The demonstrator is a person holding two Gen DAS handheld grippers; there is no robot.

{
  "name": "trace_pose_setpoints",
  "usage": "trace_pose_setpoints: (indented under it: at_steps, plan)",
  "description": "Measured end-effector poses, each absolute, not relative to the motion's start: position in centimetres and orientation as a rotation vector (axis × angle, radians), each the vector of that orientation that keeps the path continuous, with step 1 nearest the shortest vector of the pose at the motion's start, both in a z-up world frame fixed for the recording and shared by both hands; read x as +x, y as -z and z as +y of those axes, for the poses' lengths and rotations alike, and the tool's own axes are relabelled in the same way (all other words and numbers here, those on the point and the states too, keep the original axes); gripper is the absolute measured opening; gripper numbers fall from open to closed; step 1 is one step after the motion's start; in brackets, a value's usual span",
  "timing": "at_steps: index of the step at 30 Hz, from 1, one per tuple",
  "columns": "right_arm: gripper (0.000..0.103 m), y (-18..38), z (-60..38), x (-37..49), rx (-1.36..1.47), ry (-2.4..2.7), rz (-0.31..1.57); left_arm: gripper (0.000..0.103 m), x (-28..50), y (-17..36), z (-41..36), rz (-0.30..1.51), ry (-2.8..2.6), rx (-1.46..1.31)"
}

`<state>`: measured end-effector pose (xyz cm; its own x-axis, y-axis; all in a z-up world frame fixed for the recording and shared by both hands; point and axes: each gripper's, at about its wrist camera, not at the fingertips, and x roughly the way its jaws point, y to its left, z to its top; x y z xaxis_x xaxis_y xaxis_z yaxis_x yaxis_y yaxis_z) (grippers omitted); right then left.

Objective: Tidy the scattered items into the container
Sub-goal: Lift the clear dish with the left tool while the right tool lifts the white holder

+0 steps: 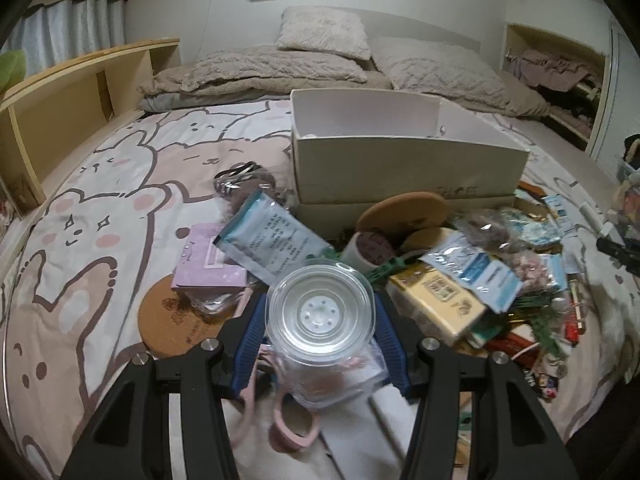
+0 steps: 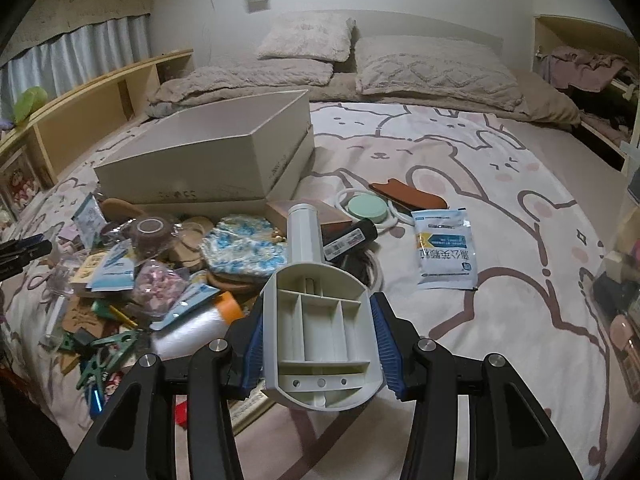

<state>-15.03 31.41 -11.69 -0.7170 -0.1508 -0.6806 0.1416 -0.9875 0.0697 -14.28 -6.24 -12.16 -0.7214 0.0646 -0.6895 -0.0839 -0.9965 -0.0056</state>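
The open white cardboard box [image 1: 404, 160] sits mid-bed on the pink bunny-print sheet [image 1: 100, 216], clutter heaped before it. The left gripper [image 1: 320, 320] clamps a clear plastic jar [image 1: 322, 314]; the right gripper [image 2: 320, 328] clamps a white plastic handled tool [image 2: 320, 320]. 2 beige pillows [image 2: 400, 60] line the wall.

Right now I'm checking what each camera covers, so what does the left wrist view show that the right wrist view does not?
Only the left wrist view: the left tongs closed on a clear plastic jar, a round cork coaster and a lilac card.

Only the right wrist view: the right tongs closed on a white plastic holder, a mint green disc and a lone white sachet.

Both: the open white box, the cluttered pile and the bunny-print bedspread.
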Motion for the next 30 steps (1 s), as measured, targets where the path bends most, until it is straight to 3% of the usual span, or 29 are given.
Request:
trace_pose_setpoints:
  at_steps: [24,30]
  plan:
    - [0.049,12.3,25.9,-9.8,1.022,2.666,-0.084,0.053,-9.8,11.9,-2.7,-0.100,-2.765,-1.057]
    - [0.049,12.8,23.7,-8.8,0.996,2.638,-0.037,0.053,-9.2,12.2,-0.5,-0.066,-2.719,-1.054]
